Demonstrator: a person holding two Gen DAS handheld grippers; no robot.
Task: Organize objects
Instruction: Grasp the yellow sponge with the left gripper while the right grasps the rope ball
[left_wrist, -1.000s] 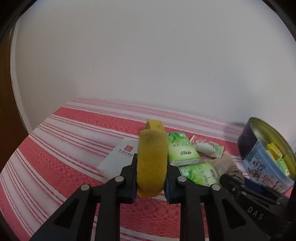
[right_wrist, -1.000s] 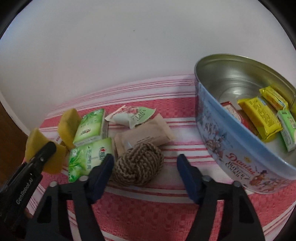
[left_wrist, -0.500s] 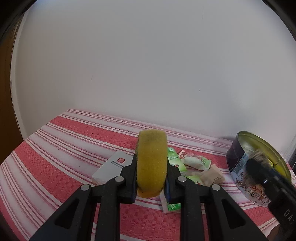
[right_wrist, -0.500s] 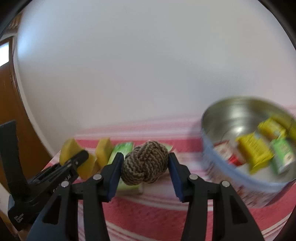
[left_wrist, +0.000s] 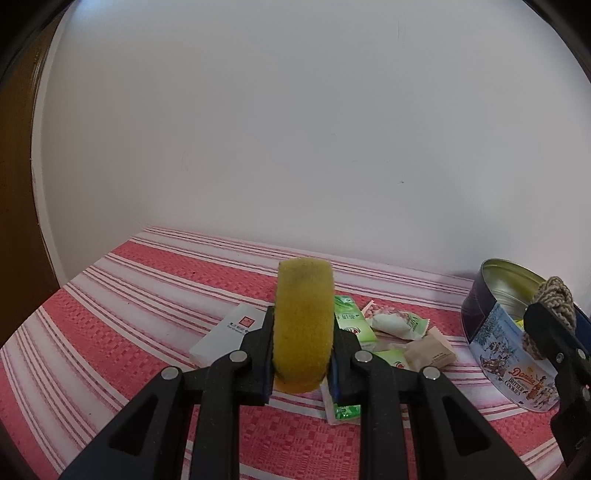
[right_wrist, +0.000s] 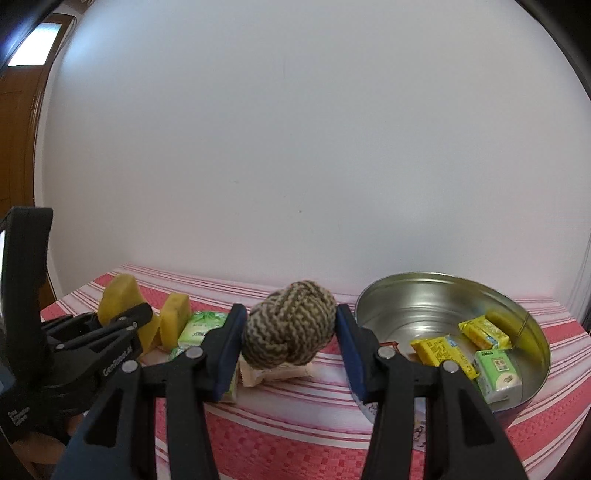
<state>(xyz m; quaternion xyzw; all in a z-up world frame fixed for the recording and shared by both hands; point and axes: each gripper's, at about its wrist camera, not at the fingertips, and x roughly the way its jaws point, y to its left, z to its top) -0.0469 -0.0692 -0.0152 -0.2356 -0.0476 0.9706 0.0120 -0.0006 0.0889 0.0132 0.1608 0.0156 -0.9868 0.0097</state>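
Right hand-held gripper (right_wrist: 288, 332) now lifted, rope ball (right_wrist: 290, 328) clamped, nearer tin (right_wrist: 532, 325).

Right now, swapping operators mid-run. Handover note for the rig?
Left gripper: shut on the yellow sponge, held above the cloth.
Right gripper: shut on the rope knot ball, lifted, just left of the cookie tin.
Done: several small yellow and green packets lie in the tin.
Left: sponge, ball, second sponge piece, green tissue packs, snack wrapper, tan packet, white card all outside the tin on the striped cloth.
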